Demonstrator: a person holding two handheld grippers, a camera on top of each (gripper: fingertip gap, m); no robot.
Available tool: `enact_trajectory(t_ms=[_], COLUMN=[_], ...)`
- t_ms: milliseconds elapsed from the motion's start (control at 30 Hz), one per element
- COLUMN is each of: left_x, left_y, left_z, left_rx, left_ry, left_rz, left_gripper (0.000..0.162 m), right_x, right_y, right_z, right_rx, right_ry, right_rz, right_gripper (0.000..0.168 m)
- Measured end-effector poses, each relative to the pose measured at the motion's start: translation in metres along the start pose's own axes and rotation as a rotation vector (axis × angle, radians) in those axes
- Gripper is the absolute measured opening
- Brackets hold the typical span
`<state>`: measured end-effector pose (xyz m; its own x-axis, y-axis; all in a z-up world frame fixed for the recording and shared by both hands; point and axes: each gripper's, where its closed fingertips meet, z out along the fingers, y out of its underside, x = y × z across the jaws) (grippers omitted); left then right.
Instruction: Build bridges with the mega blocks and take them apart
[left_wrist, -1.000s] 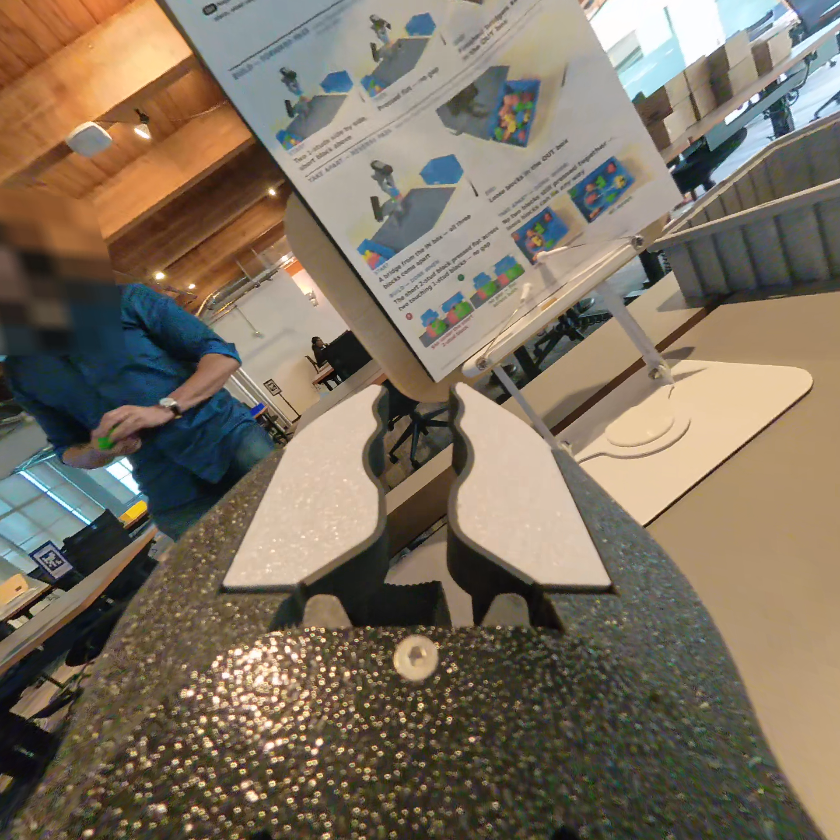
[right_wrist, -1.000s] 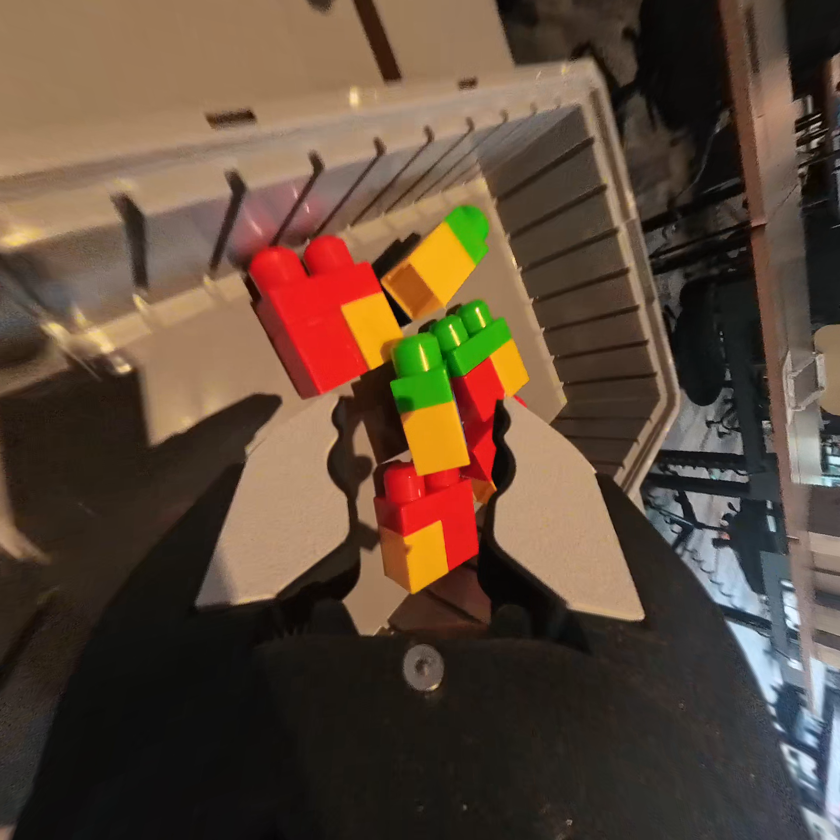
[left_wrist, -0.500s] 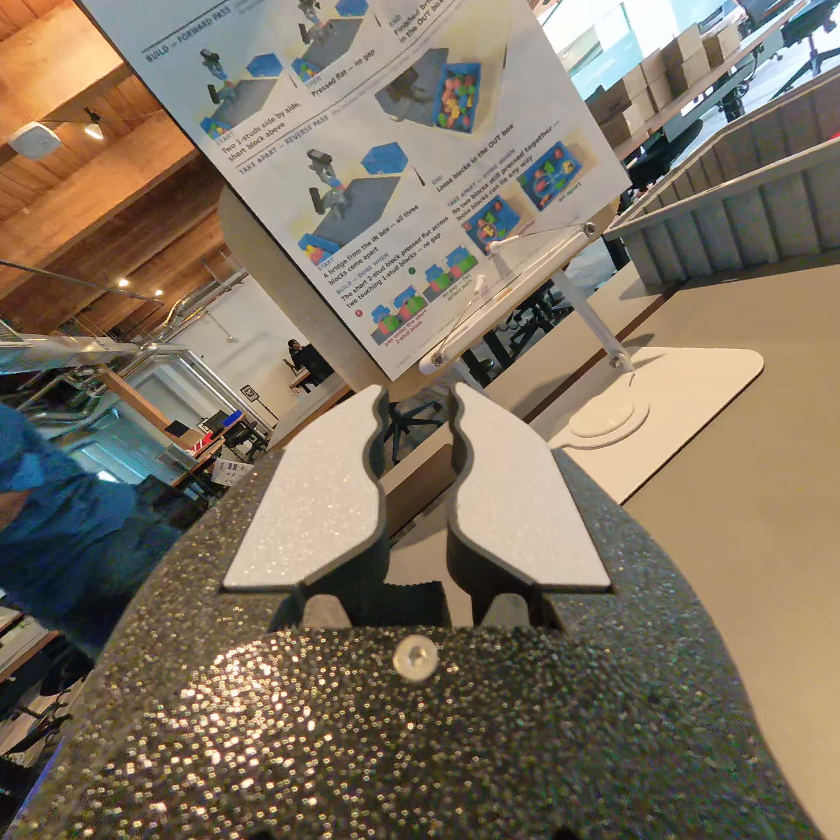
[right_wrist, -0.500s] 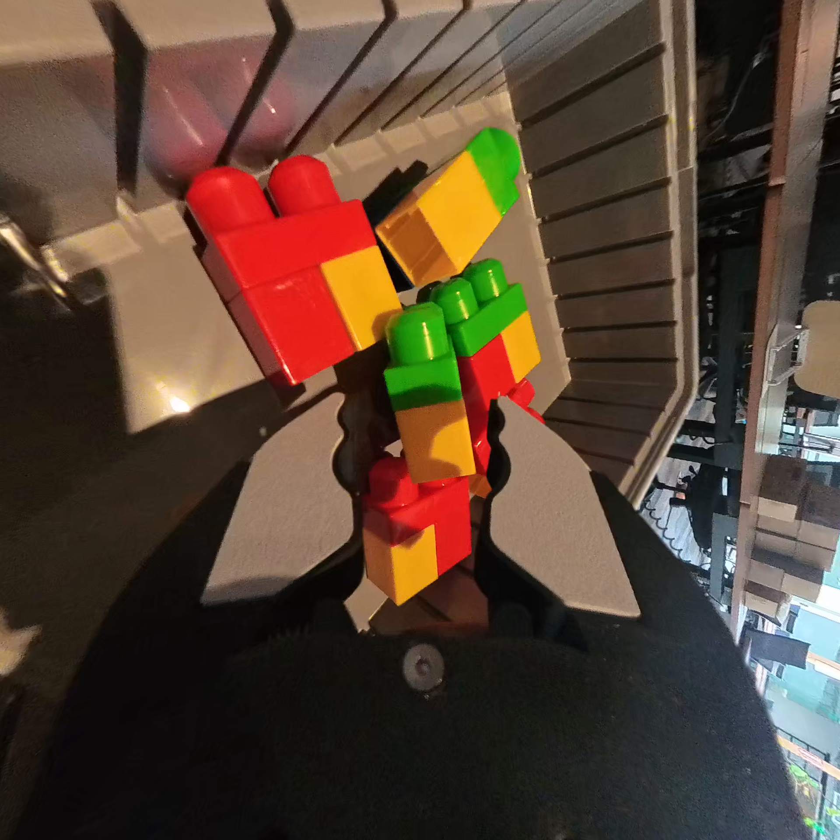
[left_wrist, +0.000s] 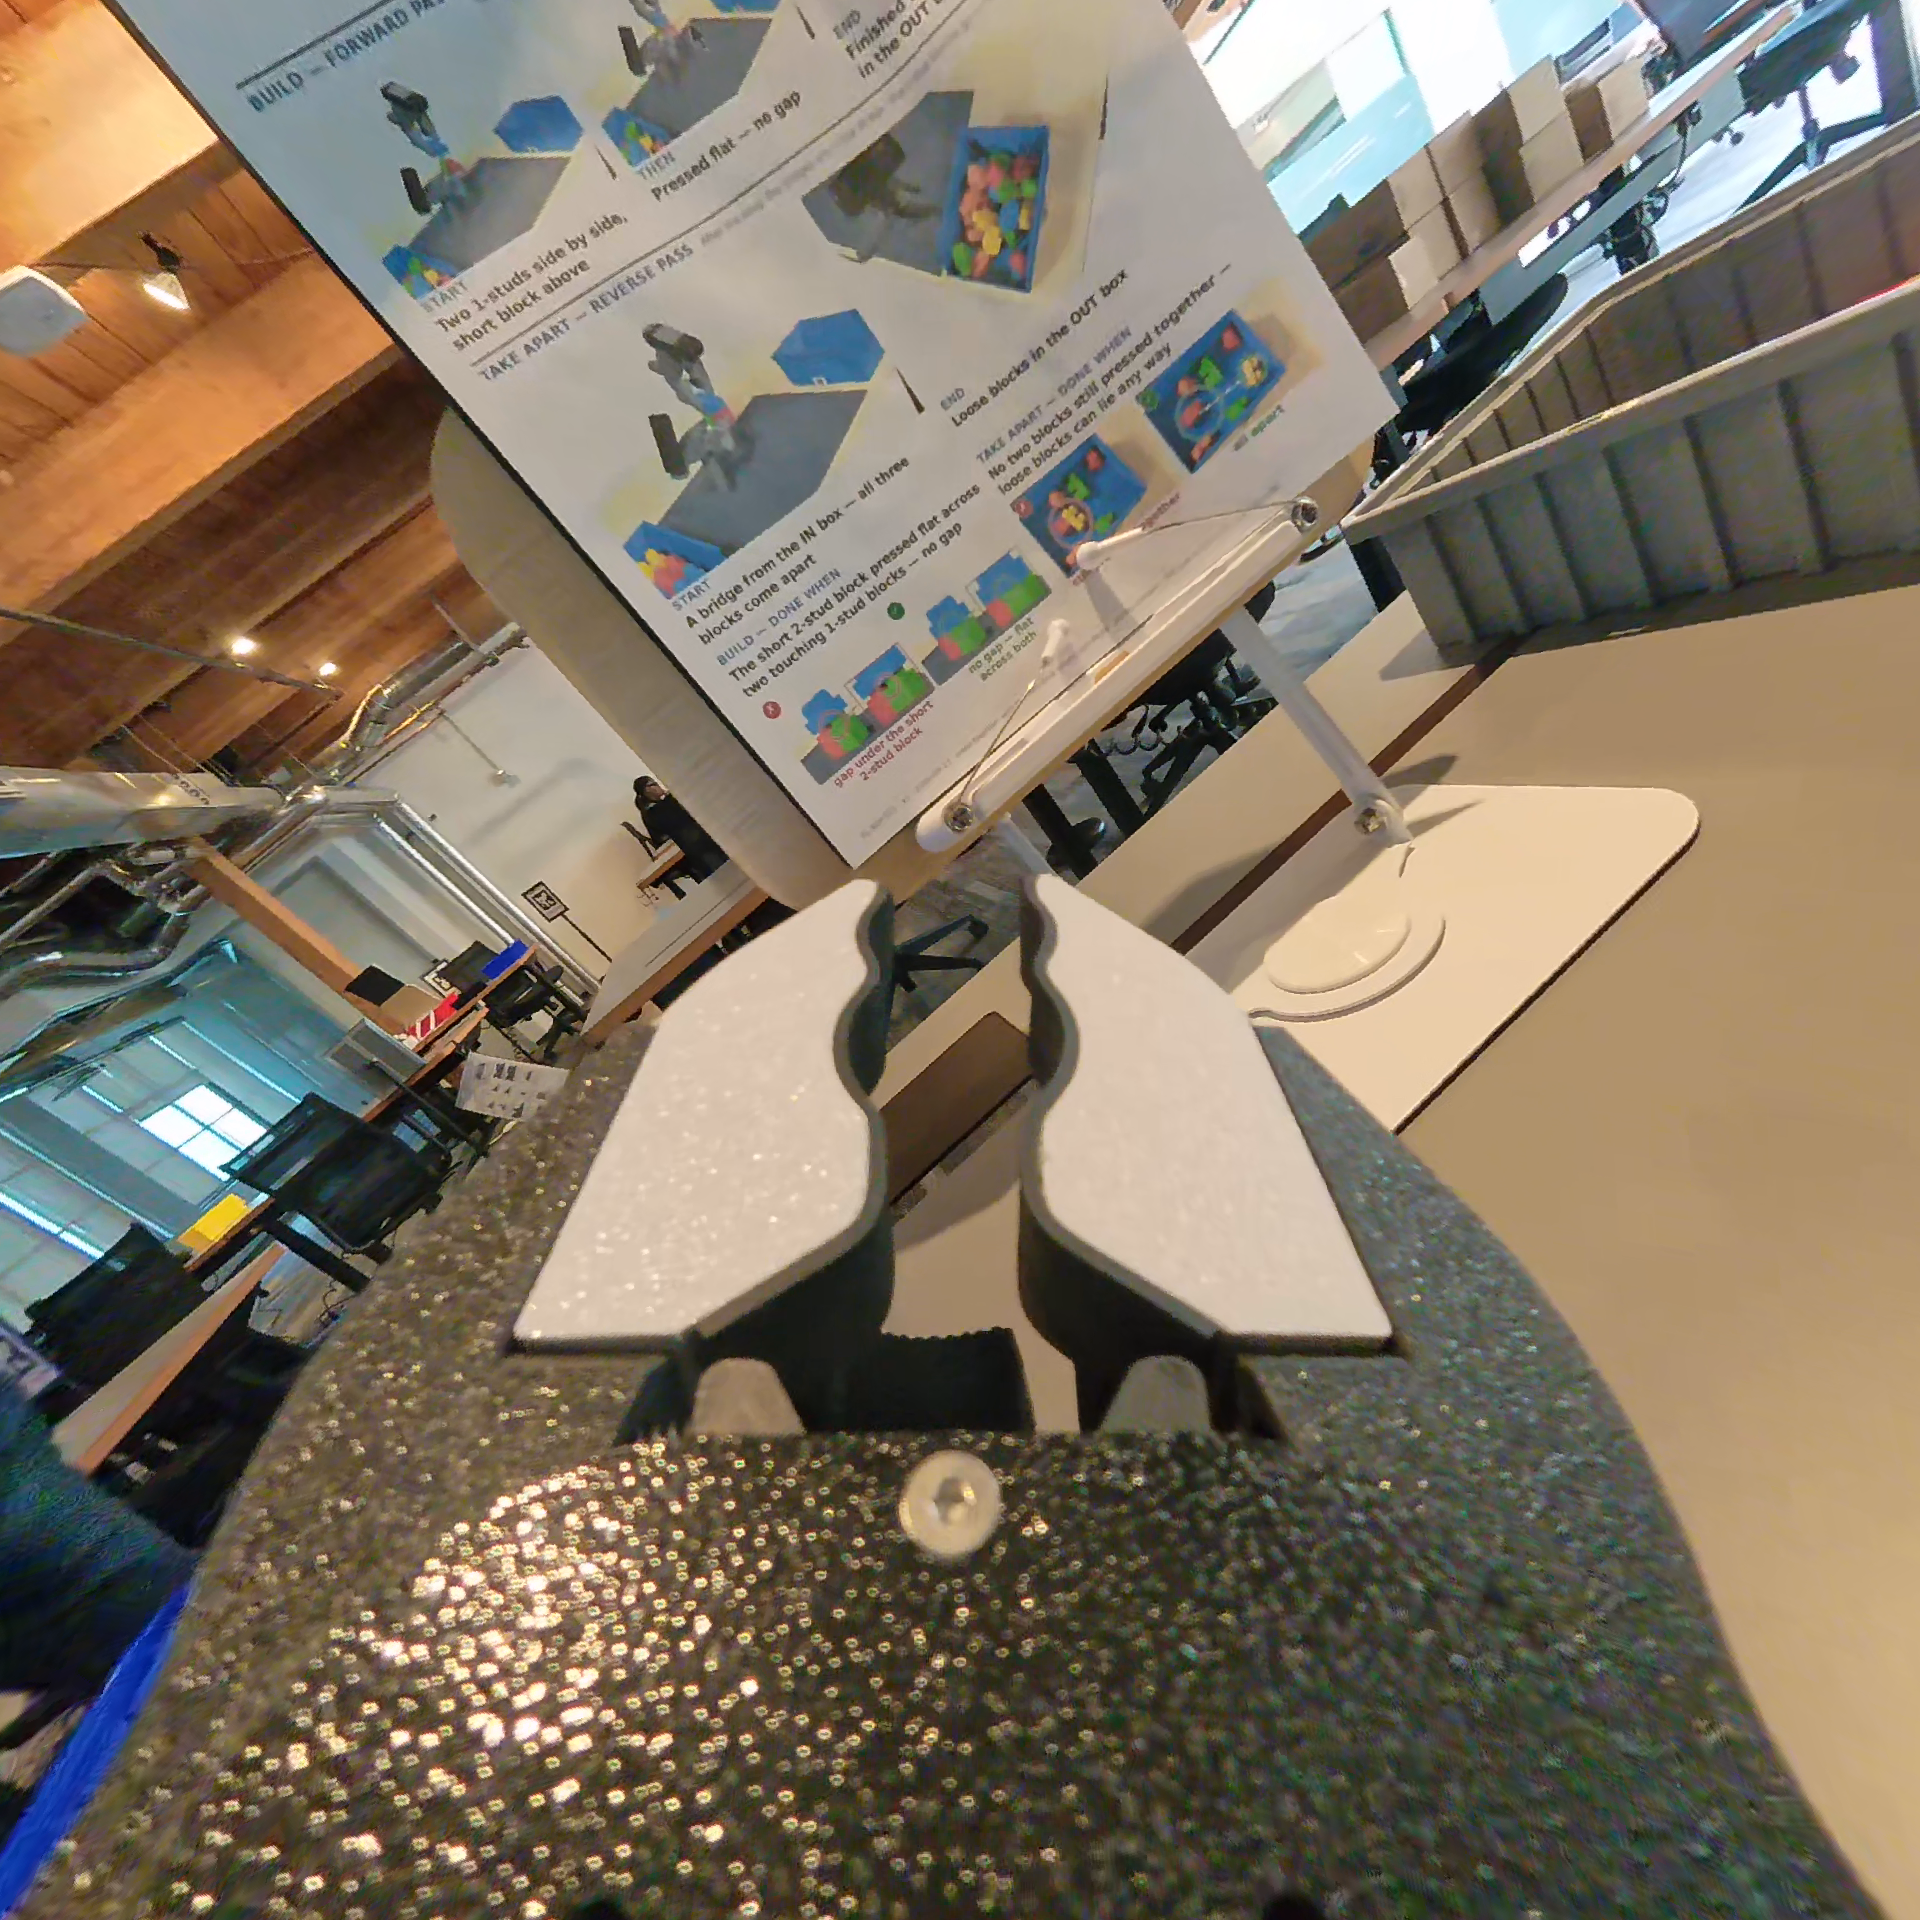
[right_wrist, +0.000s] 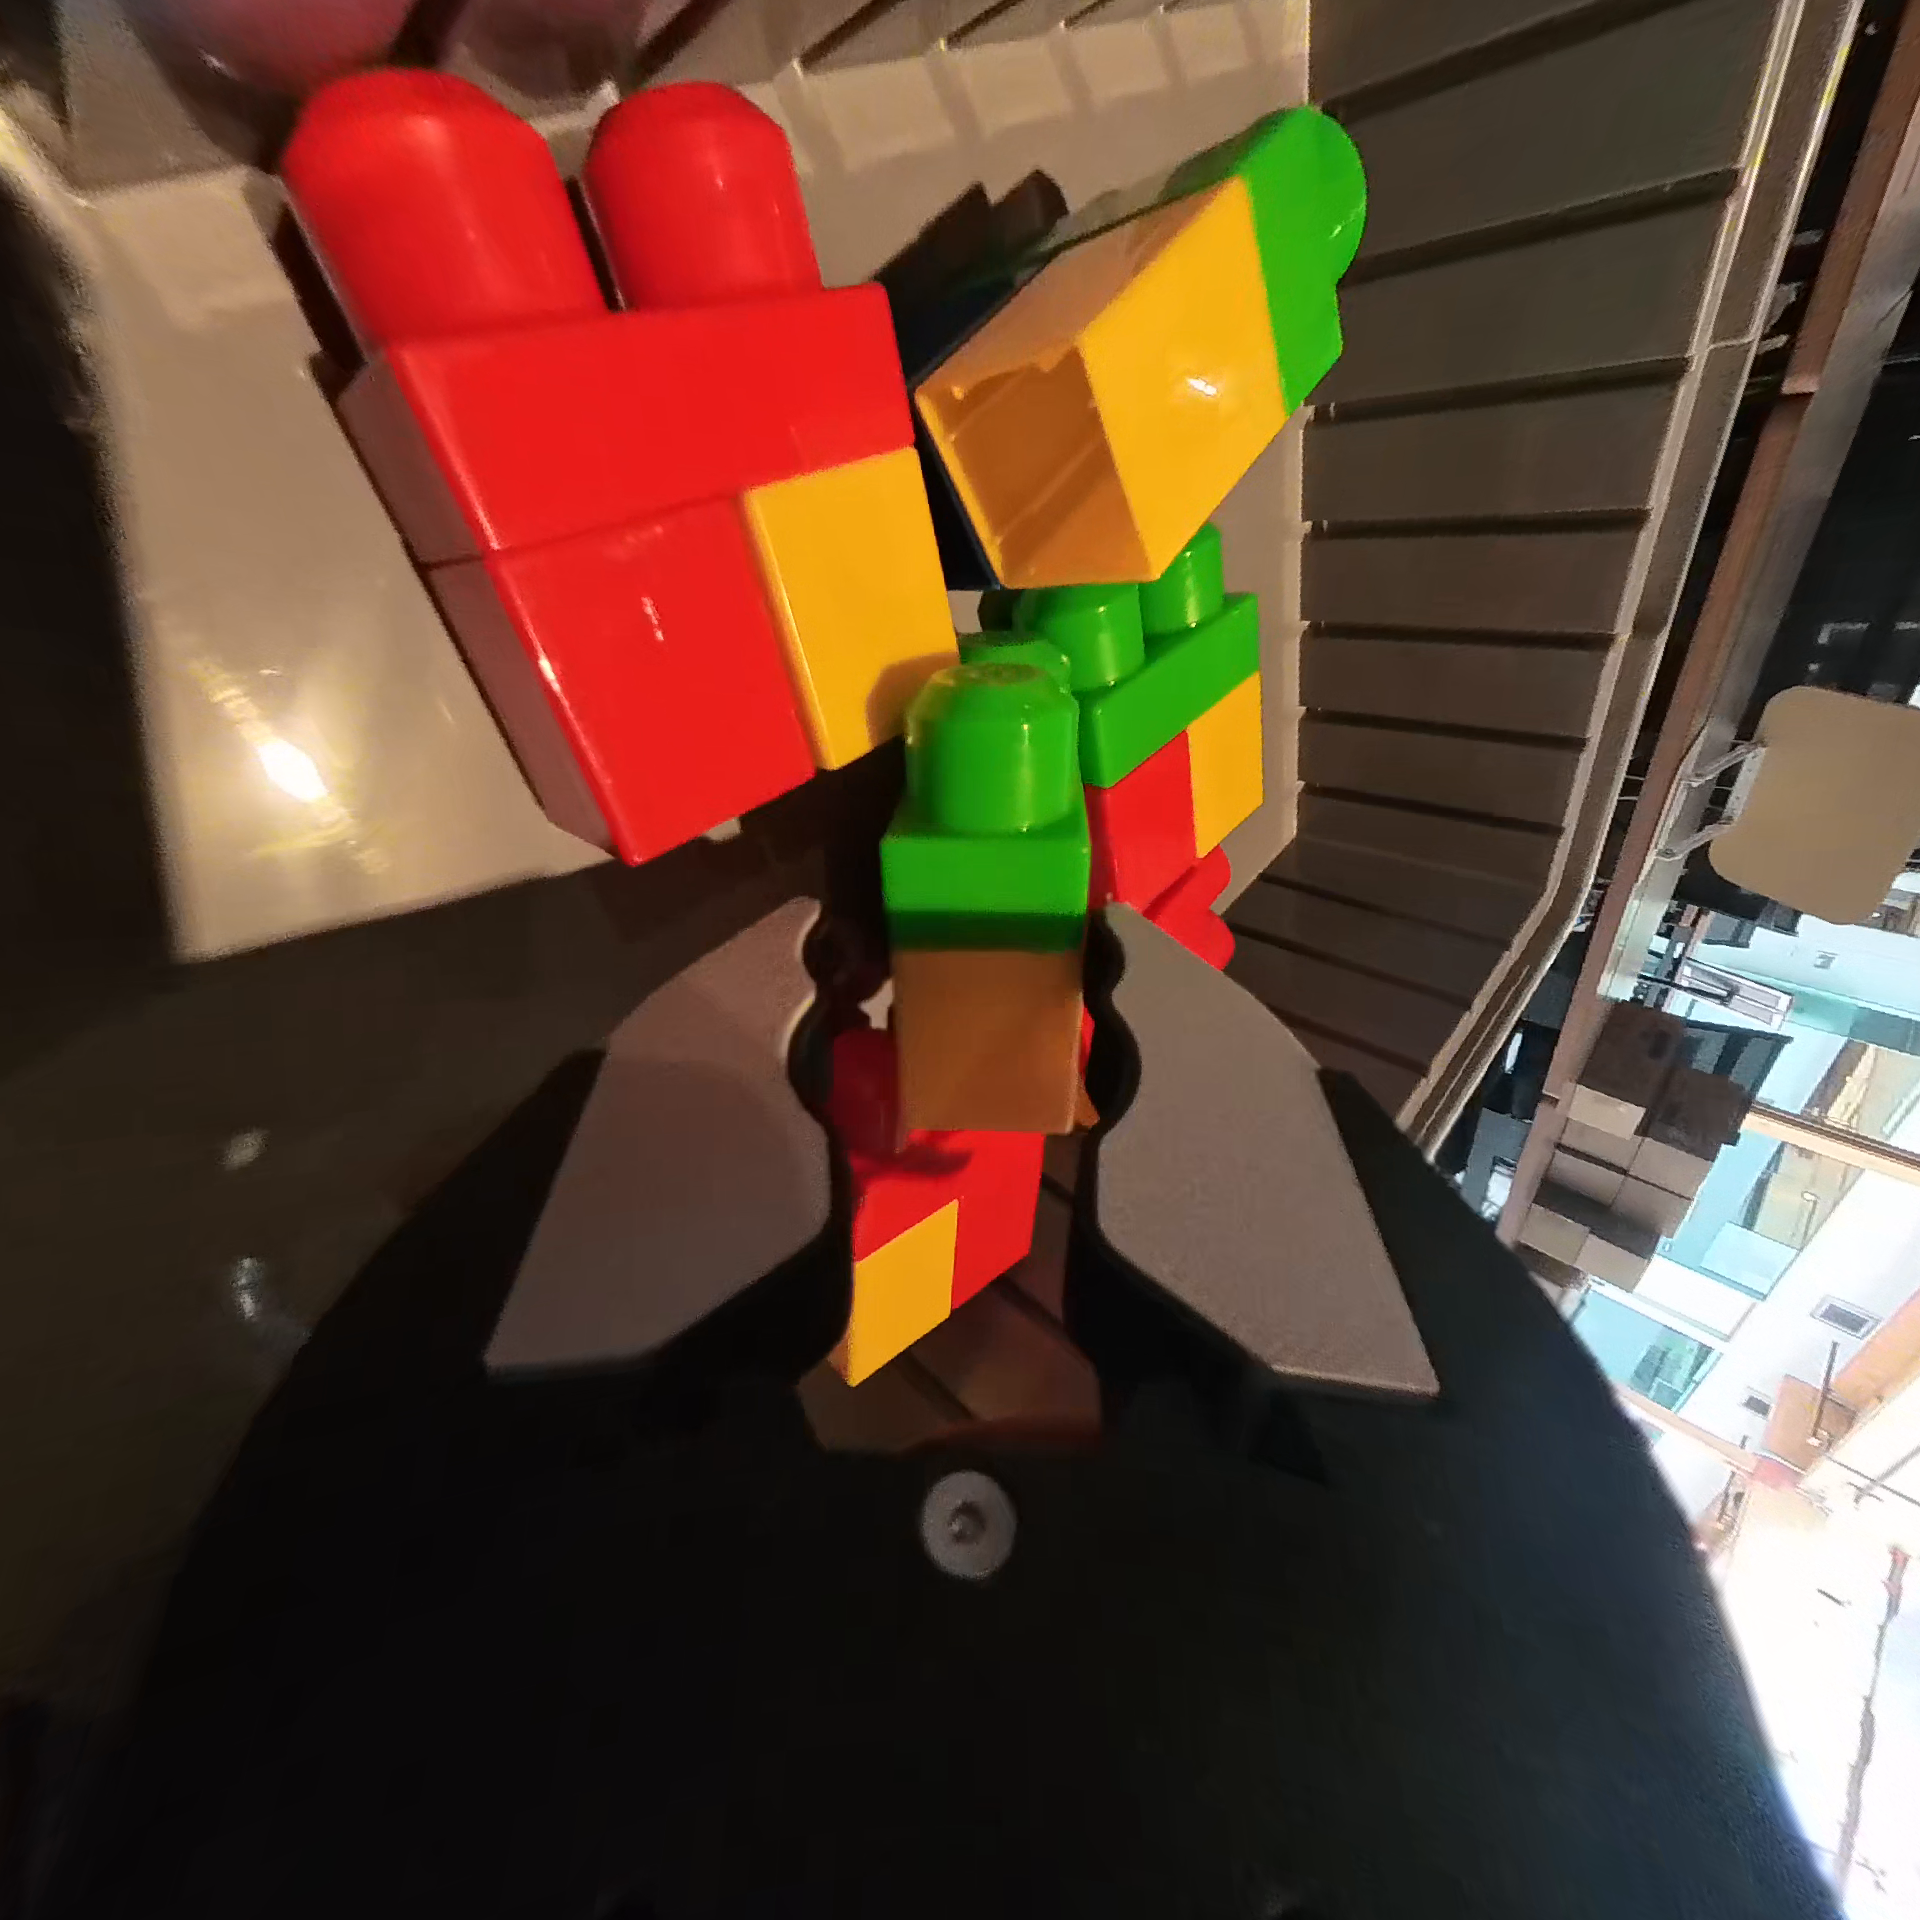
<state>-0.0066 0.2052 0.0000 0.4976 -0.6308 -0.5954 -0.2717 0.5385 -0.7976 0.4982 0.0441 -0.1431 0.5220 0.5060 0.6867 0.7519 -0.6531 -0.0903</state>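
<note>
R gripper (right_wrist: 961, 997): jaws part-open round green/yellow block stack (right_wrist: 987, 935), grip unclear. L gripper (left_wrist: 951, 997): narrow gap, empty. Grey bin (right_wrist: 1455, 623): 5 block assemblies.

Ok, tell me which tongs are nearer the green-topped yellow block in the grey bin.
Right. The right tongs straddle the green-topped yellow block inside the grey bin. The left tongs hang over the table, pointing at an instruction board, no block near.
</note>
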Motion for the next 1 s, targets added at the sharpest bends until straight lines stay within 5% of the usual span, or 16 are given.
enact_trajectory(t_ms=[600, 1000], left_x=[0.008, 0.007], left_y=[0.000, 0.004], left_z=[0.002, 0.003], left_rx=[0.001, 0.007], left_ry=[0.020, 0.029], left_rz=[-0.004, -0.068], left_gripper=[0.021, 0.021], right_x=[0.003, 0.008], right_y=[0.006, 0.001], right_z=[-0.001, -0.050], right_rx=[-0.062, 0.078], right_ry=[0.015, 0.024], right_rz=[0.019, 0.205], right_gripper=[0.036, 0.036])
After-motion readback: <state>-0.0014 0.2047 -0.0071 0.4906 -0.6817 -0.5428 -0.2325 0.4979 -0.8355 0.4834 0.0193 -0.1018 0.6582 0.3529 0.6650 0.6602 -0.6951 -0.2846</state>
